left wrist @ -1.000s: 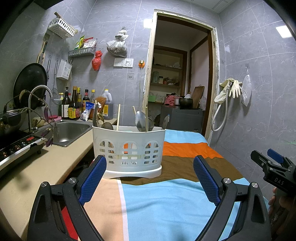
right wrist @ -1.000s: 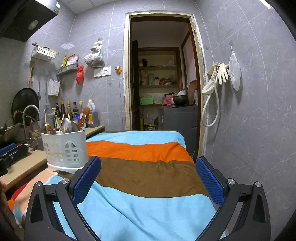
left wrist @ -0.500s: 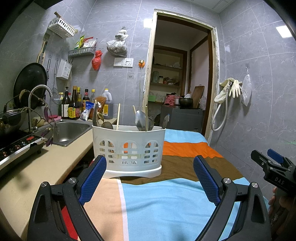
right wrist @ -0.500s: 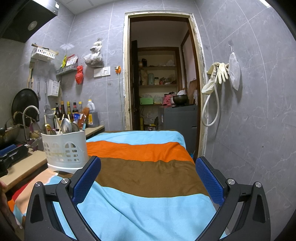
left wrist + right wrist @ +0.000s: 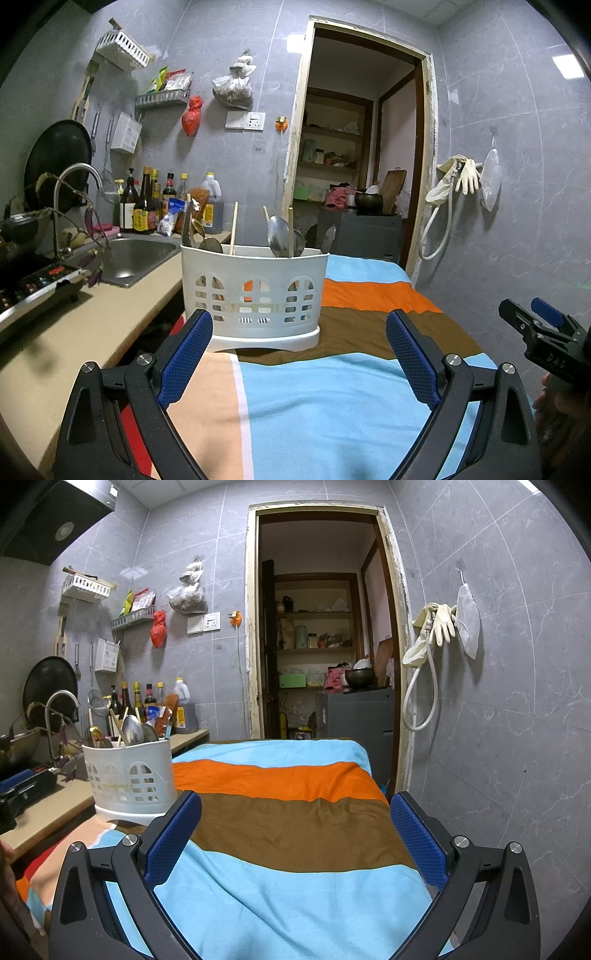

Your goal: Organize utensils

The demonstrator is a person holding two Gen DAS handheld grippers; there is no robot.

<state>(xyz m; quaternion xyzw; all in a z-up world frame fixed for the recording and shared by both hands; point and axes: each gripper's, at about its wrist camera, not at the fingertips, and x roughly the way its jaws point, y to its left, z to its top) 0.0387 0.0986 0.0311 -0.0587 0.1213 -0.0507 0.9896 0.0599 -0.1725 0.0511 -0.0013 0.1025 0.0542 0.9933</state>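
From my left wrist camera, my left gripper (image 5: 297,339) has its blue-padded fingers spread wide apart with nothing between them, hovering over the striped cloth (image 5: 332,406). Straight ahead, the white utensil caddy (image 5: 254,291) stands upright on the cloth at its edge beside the beige countertop (image 5: 74,332); a metal spoon (image 5: 277,236), wooden chopsticks (image 5: 233,227) and other utensils stick up out of it. The steel sink (image 5: 136,258) lies behind it to the left. My right gripper shows at the far right edge. From my right wrist camera, my right gripper (image 5: 295,821) is also wide apart and empty above the cloth's brown stripe, and the caddy (image 5: 131,775) sits well off to the left, spoons standing in it.
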